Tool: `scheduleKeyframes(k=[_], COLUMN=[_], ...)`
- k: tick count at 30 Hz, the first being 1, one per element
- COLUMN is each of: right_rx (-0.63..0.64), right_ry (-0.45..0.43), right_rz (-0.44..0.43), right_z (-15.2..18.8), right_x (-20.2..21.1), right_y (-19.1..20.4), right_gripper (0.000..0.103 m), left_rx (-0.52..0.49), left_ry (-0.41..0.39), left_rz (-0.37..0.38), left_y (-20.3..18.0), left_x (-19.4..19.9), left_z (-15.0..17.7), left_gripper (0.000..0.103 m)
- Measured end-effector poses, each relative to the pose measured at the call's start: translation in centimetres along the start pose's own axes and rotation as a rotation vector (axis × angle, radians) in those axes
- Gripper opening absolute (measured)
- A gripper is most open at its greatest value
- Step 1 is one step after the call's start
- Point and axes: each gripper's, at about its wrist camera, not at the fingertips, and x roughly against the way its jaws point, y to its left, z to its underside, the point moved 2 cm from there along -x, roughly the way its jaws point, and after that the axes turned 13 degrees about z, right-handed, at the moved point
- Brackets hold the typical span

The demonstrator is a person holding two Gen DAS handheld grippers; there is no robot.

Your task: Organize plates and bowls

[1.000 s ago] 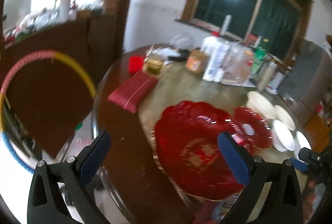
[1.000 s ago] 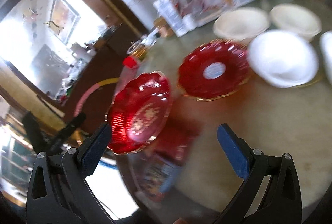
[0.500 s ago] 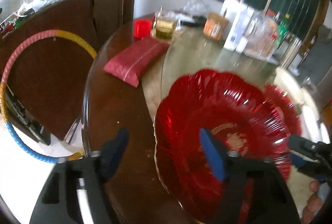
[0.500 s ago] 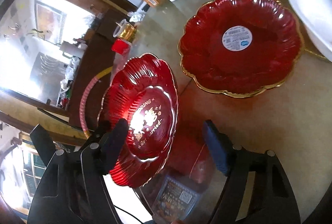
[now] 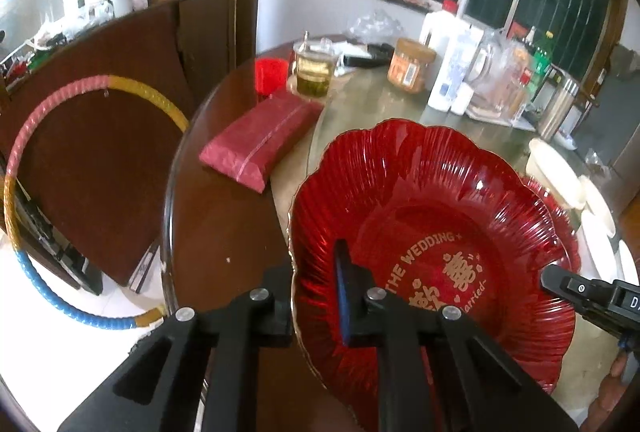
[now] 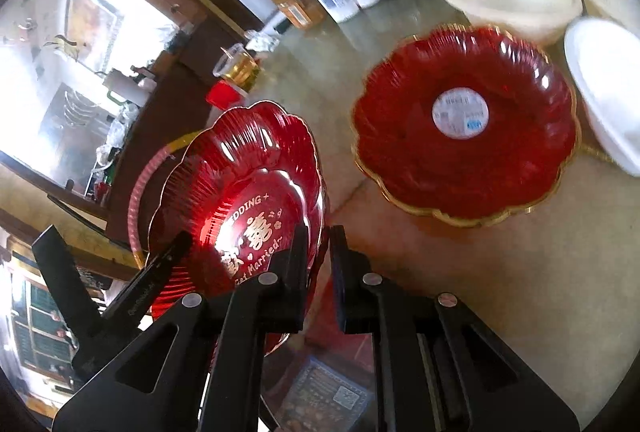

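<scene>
A red scalloped wedding plate [image 5: 432, 232] with gold lettering is held between both grippers. My left gripper [image 5: 316, 296] is shut on its near-left rim. My right gripper [image 6: 318, 264] is shut on the opposite rim of the same plate [image 6: 240, 192], which stands tilted above the table edge. A second red plate [image 6: 464, 124] with a white sticker lies flat on the table, behind it. Cream bowls [image 6: 508, 0] and a white bowl [image 6: 608, 88] sit beyond it. The right gripper's tip shows in the left wrist view [image 5: 568, 284].
A red packet [image 5: 260, 140], a red cup [image 5: 272, 74], a glass of tea [image 5: 314, 72], jars and bottles [image 5: 452, 72] crowd the far table. A hoop [image 5: 24, 192] leans against a dark wooden panel at left. Printed packs [image 6: 332, 392] lie under the right gripper.
Both grippers went from wide open to shut on opposite rims of the wedding plate. The plate now stands tilted above the table edge.
</scene>
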Motion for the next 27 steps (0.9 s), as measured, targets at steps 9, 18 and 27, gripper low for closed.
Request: scheduleKeyframes(k=[9, 18, 27], right_rx=[0.005, -0.003, 0.002], right_ry=[-0.006, 0.015, 0.060], right_rz=[0.002, 0.014, -0.011], right_z=[-0.1, 0.3, 0.5], right_x=[-0.2, -1.2, -2.2], right_y=[0.1, -0.2, -0.1], right_gripper=[0.010, 0.010, 0.032], left_rx=[0.002, 0.012, 0.027], left_ry=[-0.005, 0.018, 0.084], left_rz=[-0.007, -0.014, -0.043], left_y=[-0.1, 0.2, 0.8], left_x=[-0.6, -1.9, -3.7], left_z=[-0.4, 0.5, 1.5], left_gripper=[0.014, 0.015, 0.036])
